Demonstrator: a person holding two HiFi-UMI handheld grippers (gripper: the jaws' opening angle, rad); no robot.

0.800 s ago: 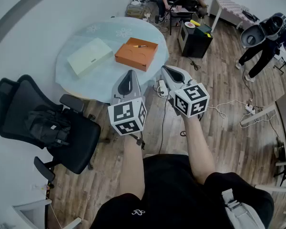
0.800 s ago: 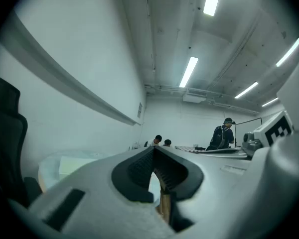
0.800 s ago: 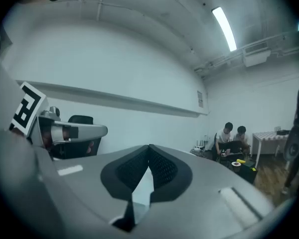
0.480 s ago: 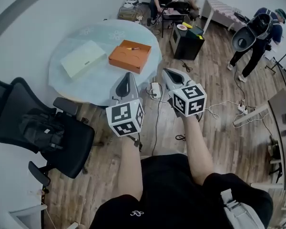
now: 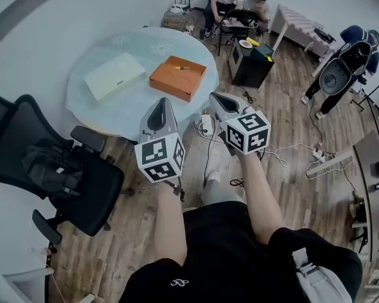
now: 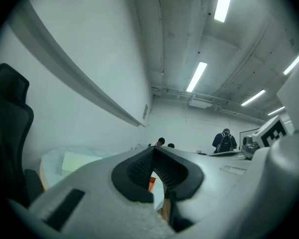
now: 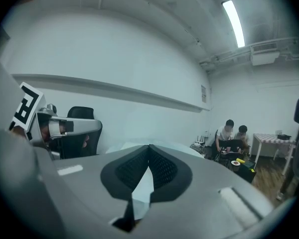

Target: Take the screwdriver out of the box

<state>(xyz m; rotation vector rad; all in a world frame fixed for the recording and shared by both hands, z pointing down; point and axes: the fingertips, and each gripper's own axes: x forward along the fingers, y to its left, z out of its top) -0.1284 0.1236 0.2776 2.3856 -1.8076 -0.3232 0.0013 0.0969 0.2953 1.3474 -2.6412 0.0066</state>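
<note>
Screwdriver (image 5: 182, 67) lies crosswise by orange box's (image 5: 177, 79) far edge, ahead between left gripper (image 5: 159, 102) and right gripper (image 5: 214, 97); both closed, empty.

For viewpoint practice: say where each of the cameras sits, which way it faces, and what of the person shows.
Head view: on the person's head, looking steeply down at a round glass table and orange open cardboard box; both forearms, left gripper, right gripper show.
Left gripper view: on the left gripper, facing along its shut jaws toward the table; right gripper at right.
Right gripper view: on the right gripper, likewise; left gripper at left.
Shared: head and left gripper views show the box.
</note>
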